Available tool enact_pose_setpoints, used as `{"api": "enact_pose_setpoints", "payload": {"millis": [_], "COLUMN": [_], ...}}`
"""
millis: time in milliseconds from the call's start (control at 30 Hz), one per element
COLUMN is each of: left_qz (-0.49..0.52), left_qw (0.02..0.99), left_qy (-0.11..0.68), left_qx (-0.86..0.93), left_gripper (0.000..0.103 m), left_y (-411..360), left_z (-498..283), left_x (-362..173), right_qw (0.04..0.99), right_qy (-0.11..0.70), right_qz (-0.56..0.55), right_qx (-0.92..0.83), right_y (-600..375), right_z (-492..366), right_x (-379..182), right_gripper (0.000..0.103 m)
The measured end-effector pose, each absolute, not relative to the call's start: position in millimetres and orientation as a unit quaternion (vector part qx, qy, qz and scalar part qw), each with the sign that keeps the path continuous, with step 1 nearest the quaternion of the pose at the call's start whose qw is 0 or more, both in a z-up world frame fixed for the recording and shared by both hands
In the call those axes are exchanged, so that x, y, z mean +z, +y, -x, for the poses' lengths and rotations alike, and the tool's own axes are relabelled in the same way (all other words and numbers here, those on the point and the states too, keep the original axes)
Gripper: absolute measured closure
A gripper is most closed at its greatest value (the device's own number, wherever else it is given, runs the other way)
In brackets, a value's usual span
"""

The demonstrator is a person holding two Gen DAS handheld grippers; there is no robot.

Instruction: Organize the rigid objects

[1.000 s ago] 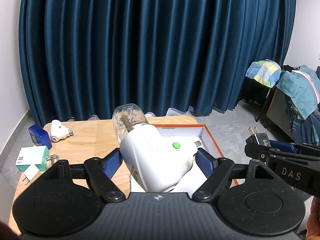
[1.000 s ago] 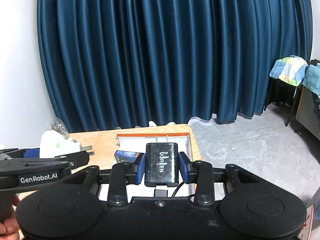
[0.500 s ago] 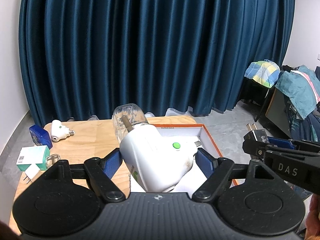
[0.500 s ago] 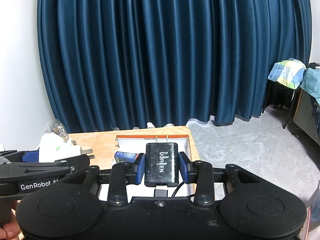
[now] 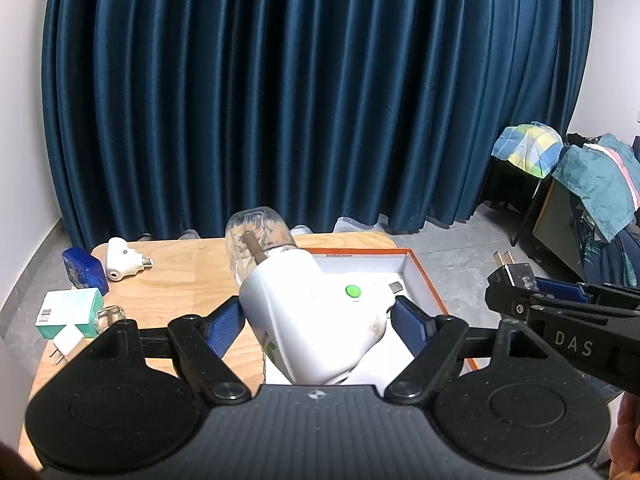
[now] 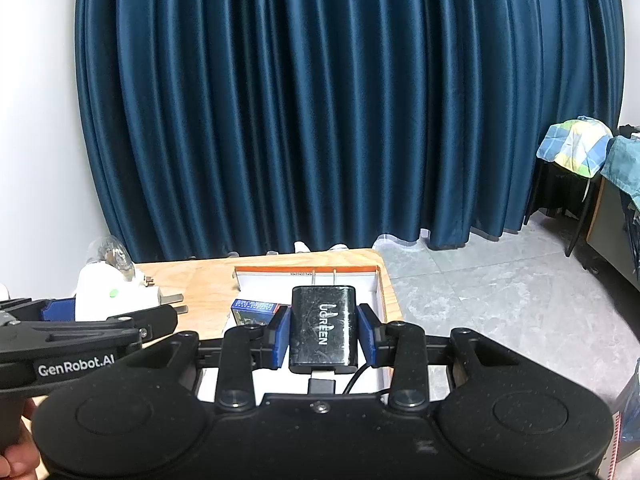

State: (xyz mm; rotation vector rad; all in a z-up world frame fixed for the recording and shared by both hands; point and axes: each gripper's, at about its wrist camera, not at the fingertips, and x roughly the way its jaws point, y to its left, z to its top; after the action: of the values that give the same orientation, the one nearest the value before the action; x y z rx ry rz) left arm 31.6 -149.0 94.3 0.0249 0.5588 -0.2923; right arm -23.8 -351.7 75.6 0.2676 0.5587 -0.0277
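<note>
My left gripper (image 5: 319, 316) is shut on a white plug-in vaporizer (image 5: 316, 316) with a green button and a clear bottle on its far end, held above the left part of an orange-rimmed white box (image 5: 416, 264). My right gripper (image 6: 323, 330) is shut on a black UGREEN charger (image 6: 323, 328), prongs pointing away, with a cable at its near end, held above the same box (image 6: 384, 288). A blue packet (image 6: 254, 307) lies in the box. The right gripper and charger also show in the left wrist view (image 5: 516, 280); the vaporizer shows in the right wrist view (image 6: 116, 296).
On the wooden table (image 5: 180, 272), left of the box, lie a second white vaporizer (image 5: 122, 264), a blue box (image 5: 84, 270), a white-and-green carton (image 5: 70, 312), a small clear jar (image 5: 109, 315) and a small white plug (image 5: 66, 342). Blue curtain behind; clothes-covered furniture (image 5: 592, 188) at right.
Both grippers have shifted slightly toward each other over the box, each holding its object. Nothing was let go.
</note>
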Motion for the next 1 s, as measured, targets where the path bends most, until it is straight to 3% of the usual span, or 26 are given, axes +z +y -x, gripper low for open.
{"api": "enact_pose_setpoints", "payload": {"millis": [1000], "left_qz": [-0.004], "left_qw": [0.947], "left_qy": [0.289], "left_qx": [-0.14], "left_gripper": [0.022], "left_y": [-148.2], "left_z": [-34.1], "left_x": [89.2], "right_qw": [0.948], "right_qy": [0.29], "right_qz": [-0.131], "right_qx": [-0.012], "right_y": [-349.0], "right_z": [14.3], "right_x": [71.3], "right_gripper": [0.059]}}
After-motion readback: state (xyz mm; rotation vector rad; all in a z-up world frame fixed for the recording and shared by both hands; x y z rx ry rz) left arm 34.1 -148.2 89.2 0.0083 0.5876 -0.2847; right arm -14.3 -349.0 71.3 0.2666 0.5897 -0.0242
